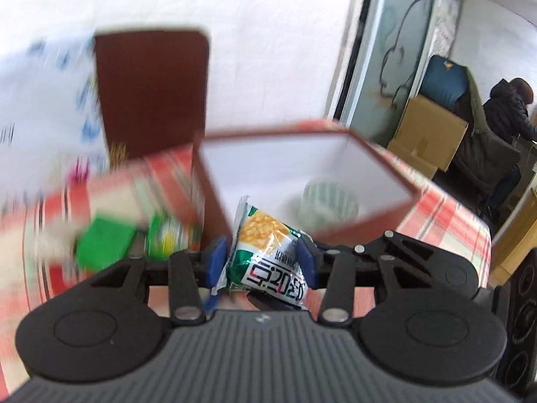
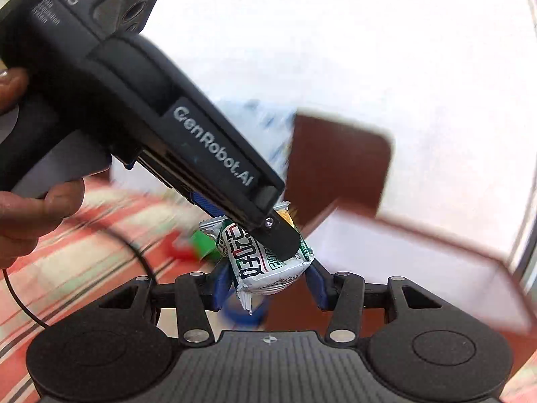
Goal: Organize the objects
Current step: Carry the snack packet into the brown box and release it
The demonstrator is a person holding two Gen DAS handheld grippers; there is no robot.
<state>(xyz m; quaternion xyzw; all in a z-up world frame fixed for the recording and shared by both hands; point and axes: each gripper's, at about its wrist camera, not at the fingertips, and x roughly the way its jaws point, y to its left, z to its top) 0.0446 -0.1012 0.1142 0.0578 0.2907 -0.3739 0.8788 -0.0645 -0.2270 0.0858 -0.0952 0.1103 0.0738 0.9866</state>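
Left wrist view: your left gripper is clenched on the snack packet, blue pads pressing both flanks, and the foil is pinched and creased between them. The packet's printed end faces the camera and its yellow picture end points away. It sits off the table, right at the near corner of the open red-brown box. Right wrist view: your right gripper also grasps that same packet, pads tight on either side of its lower end, while one left fingertip lies across its upper part. So both tongs are on one packet, neither released. Your hand wraps the left handle at the frame's left edge, and a black cable loops down beside it. Box interior is white, with a green-and-white printed roll lying inside near the far wall. The lid stands upright behind the box's left side. Box sits on a red-and-white checked tablecloth. Left of the box are green items, too blurred to identify, and a white bag with blue print, likewise smeared. Something blue and round shows under the packet, but I can't tell what. Far right, through a doorway, there's a cardboard carton and a seated person in a dark jacket.
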